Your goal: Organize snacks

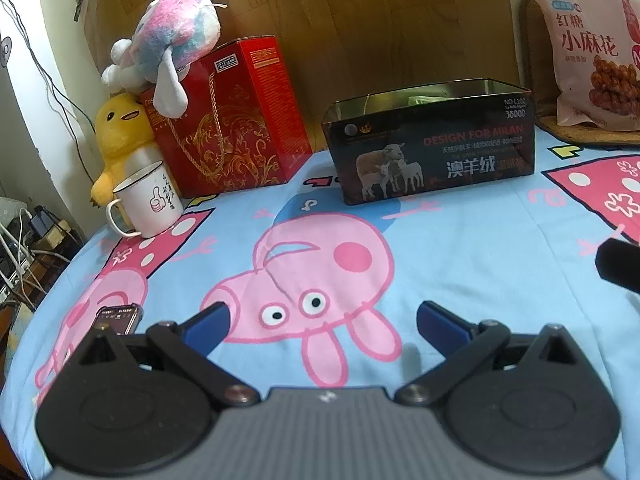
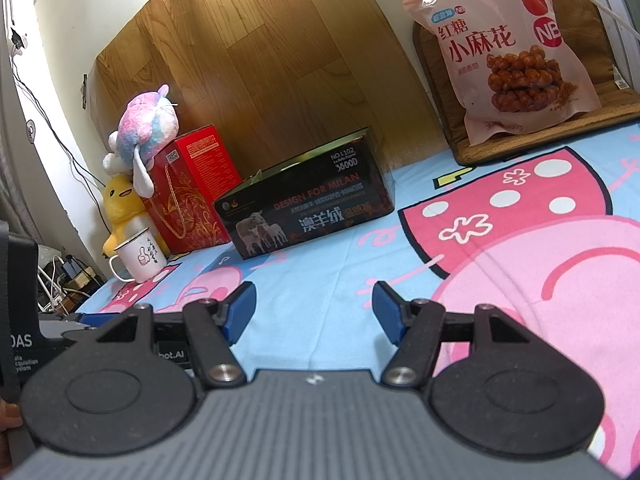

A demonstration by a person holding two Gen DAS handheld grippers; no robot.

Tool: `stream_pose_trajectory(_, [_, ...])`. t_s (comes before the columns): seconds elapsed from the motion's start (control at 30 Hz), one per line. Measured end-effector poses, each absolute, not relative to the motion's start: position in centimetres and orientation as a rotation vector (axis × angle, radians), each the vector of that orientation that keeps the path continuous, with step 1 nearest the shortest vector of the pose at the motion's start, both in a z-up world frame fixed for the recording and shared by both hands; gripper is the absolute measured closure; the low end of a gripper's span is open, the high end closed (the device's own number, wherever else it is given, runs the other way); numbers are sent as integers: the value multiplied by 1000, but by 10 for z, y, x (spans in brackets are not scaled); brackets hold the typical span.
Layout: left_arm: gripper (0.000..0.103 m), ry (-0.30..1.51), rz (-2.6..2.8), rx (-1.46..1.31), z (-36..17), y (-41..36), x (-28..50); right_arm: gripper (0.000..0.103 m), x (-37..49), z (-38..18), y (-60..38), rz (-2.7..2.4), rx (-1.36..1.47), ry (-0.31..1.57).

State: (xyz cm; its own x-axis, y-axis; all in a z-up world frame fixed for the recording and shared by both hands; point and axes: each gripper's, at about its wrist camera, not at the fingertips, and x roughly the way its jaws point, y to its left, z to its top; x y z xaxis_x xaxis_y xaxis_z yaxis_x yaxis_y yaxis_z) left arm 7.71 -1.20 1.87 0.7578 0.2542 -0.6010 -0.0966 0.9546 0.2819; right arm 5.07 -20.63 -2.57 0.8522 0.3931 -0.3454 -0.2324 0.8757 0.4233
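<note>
- Left wrist view: left gripper (image 1: 322, 326) w/ blue fingers spread wide, nothing between, over the light-blue cartoon-pig bedsheet (image 1: 460, 248).
- Open black rectangular tin box (image 1: 434, 144) ahead, centre-right; pink plastic snack bag (image 1: 588, 52) far right, propped up behind it.
- White enamel mug (image 1: 146, 204) left, beside the red gift box (image 1: 228, 116).
- Right wrist view: right gripper (image 2: 314, 314) also spread, empty.
- Snack bag upper right on a brown mat (image 2: 532, 136), apart from the tin box.

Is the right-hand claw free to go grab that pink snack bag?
Probably yes: the right gripper is open and holds nothing, and only bare sheet lies between it and the snack bag propped upright at the back.
</note>
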Motion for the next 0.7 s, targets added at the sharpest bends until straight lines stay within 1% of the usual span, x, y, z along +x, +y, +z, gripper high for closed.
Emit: stream_pose_trajectory(0.7, [0, 688, 186, 249, 18, -15, 78, 37, 50, -25, -207, 346, 385, 436])
